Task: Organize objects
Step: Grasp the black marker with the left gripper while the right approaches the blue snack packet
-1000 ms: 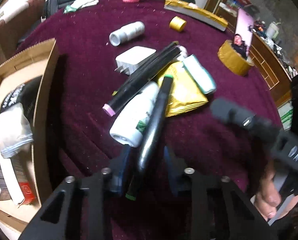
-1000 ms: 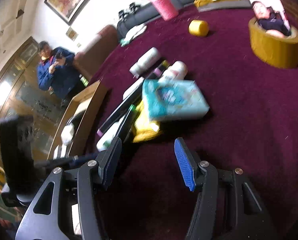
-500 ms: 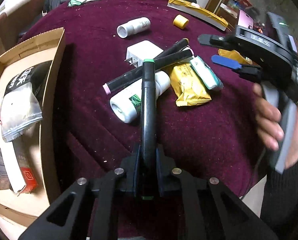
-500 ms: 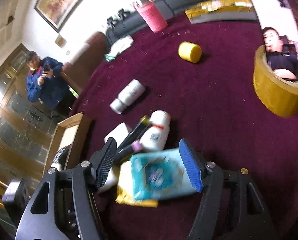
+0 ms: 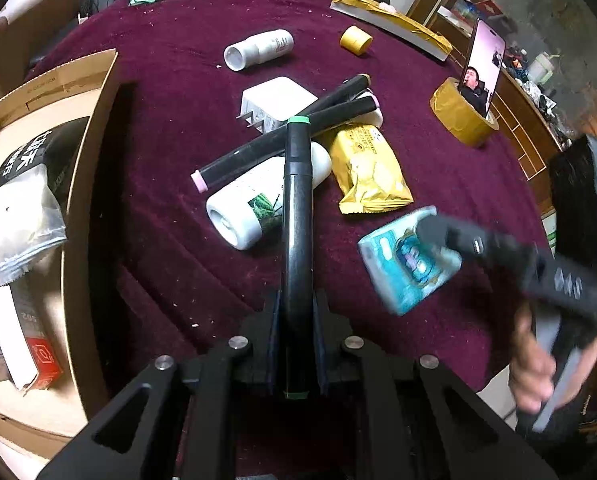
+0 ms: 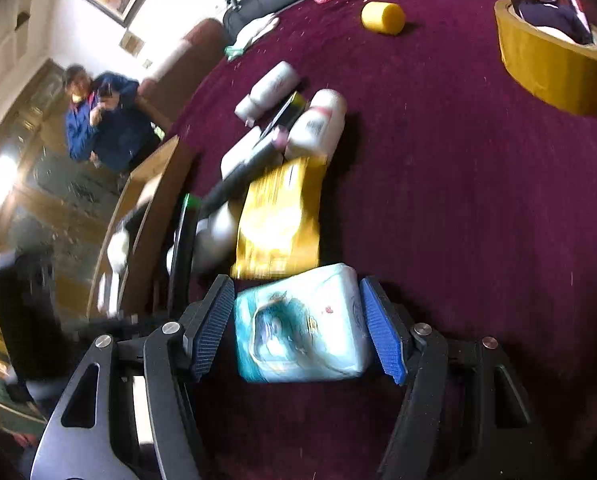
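The left tongs (image 5: 297, 320) are clenching a long black marker with green end caps (image 5: 297, 216), which is pointing straight away from the camera above the maroon-clothed desk (image 5: 170, 92). The right tongs (image 6: 298, 326) are gripping a pale blue soft tissue packet (image 6: 302, 326) between their blue pads (image 6: 382, 332); in the left view this packet is being held off the cloth at the near right. To the near left an open brown cardboard box (image 5: 86, 184) is sitting with bagged goods inside. Just beyond the marker's tip, a white plastic bottle with a green leaf label (image 5: 254, 204) is lying on its side, and a second black marker with pink ends (image 5: 282, 144) is lying across it. Right of the bottle, a yellow foil snack packet (image 5: 368, 168) is lying flat. Farther back a white square charger (image 5: 276, 102) is resting, then a small white bottle (image 5: 258, 49) on its side. At the far right a roll of tan packing tape (image 5: 460, 118) is propping up a phone (image 5: 483, 66).
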Demonstrator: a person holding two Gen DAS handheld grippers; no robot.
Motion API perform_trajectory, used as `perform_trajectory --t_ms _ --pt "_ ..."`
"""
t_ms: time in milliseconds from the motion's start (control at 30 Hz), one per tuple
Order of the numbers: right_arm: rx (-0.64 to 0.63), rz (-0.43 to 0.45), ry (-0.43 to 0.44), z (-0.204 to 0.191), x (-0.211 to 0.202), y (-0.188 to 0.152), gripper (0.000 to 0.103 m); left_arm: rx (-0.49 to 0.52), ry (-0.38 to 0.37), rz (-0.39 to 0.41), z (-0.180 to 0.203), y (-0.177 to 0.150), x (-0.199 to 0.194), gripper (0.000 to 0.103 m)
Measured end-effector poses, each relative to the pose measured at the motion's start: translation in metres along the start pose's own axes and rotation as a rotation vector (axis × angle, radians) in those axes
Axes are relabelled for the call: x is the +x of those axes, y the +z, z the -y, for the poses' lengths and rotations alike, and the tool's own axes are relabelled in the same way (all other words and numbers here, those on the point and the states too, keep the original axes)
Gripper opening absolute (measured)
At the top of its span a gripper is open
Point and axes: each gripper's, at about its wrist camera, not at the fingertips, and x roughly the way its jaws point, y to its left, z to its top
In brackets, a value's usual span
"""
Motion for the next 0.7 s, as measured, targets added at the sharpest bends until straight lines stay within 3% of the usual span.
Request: perform_trajectory --t_ms 100,200,333,533,700 --pt "-0.001 0.009 -0.004 -0.005 -0.007 -0.012 0.066 0.001 0.001 0.003 0.0 -0.002 -0.002 0.014" --pt "-0.075 0.008 -0.068 -0.012 -0.012 -0.019 0.066 0.01 0.004 -0.004 0.001 -0.004 -0.004 0.014" --pt "-0.175 0.004 -0.065 -0.015 -0.019 -0.017 0.066 0.016 0.001 -0.002 0.002 -0.005 -0.004 0.014" --pt "-0.261 -0.056 0.025 -0.019 0.01 0.022 0.066 0.012 0.005 0.007 0.003 -0.005 -0.007 0.014" --pt "-0.293 -0.147 0.051 -0.016 0.023 0.02 0.066 0.009 0.009 0.003 0.004 -0.006 -0.006 0.014"
